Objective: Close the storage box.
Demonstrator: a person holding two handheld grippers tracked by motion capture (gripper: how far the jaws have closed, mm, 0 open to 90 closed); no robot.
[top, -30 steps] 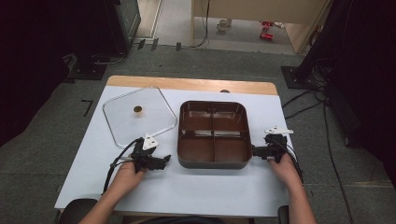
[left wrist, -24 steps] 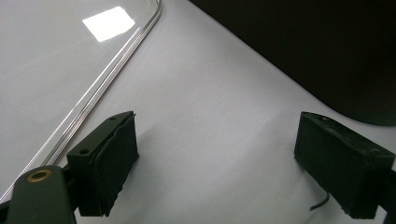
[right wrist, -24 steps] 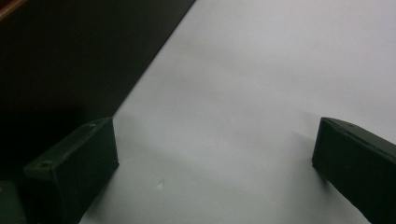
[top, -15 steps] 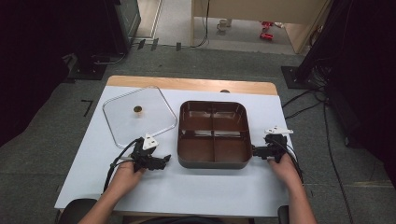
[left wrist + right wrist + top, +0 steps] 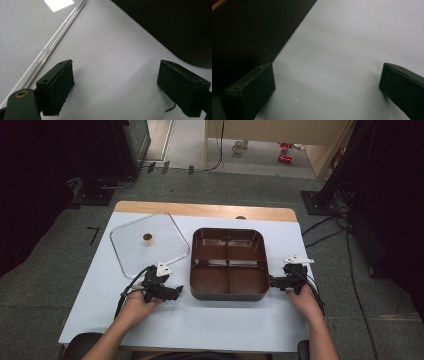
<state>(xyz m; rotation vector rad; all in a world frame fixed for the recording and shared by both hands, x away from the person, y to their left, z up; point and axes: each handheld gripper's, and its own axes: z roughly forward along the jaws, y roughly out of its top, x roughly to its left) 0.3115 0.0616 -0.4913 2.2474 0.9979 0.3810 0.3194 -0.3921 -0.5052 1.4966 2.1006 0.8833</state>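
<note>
High view: dark brown, four-compartment plastic tray (image 5: 228, 264) mid-table, flanked by left gripper (image 5: 176, 291) and right gripper (image 5: 273, 282), both wide open, empty. Close squarely on opposite walls, level, clear of clear glass lid (image 5: 148, 244).

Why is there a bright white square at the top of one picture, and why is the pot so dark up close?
In the left gripper view, the white patch is lamp glare on the glass lid; the pot beside it falls into near-black shadow. In the right gripper view, the pot is dark too, and the jaws throw soft shadows on the table. The high view is evenly lit.
</note>
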